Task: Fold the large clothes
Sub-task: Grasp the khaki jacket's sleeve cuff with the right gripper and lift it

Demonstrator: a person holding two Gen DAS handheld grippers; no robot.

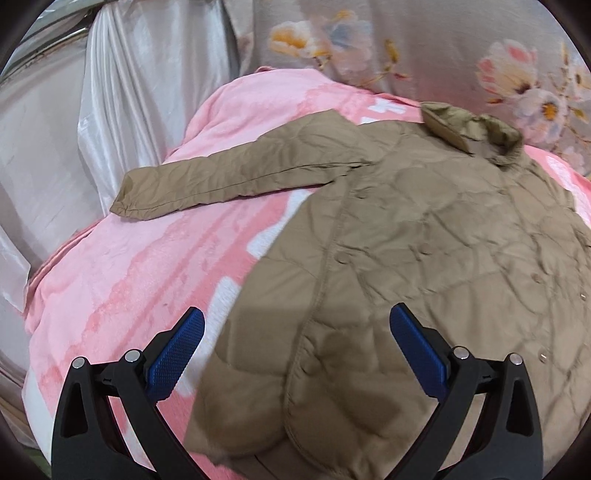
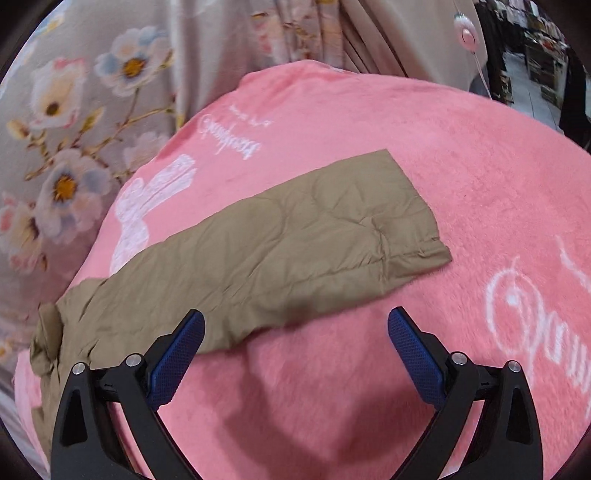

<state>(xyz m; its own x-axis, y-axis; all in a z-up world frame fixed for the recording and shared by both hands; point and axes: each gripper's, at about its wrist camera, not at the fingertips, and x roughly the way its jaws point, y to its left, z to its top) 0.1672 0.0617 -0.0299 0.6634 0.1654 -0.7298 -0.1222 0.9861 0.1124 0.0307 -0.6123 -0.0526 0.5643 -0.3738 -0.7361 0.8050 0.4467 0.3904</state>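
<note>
Jacket (image 1: 424,229): tan, quilted, spread flat and face up on the pink blanket (image 1: 122,280), collar (image 1: 476,133) at the far end, snaps down the front.
Sleeve, left view (image 1: 221,181): stretched out to the left across the blanket, cuff near the blanket's edge, nothing lying on it.
Sleeve, right view (image 2: 280,251): laid out flat toward the right, cuff end on bare pink, well short of the white lettering (image 2: 524,306).
Left gripper (image 1: 297,339): jaws wide apart, nothing between the blue pads; it hangs over the jacket's lower front, by the hem edge; whether it touches the cloth cannot be told.
Right gripper (image 2: 295,339): jaws wide apart and empty, over the blanket just below the sleeve; its left pad (image 2: 177,354) overlaps the sleeve's lower edge in the picture.
Around, left view: shiny white drape (image 1: 122,92) at the left, flowered grey cloth (image 1: 424,48) behind the blanket.
Around, right view: the same flowered cloth (image 2: 74,129) at the left, a small pink round thing on a cord (image 2: 467,31) at the top, dark shelves (image 2: 535,48) far right, too blurred to read.
In the way: nothing lies on the jacket or between the jaws and the cloth.
</note>
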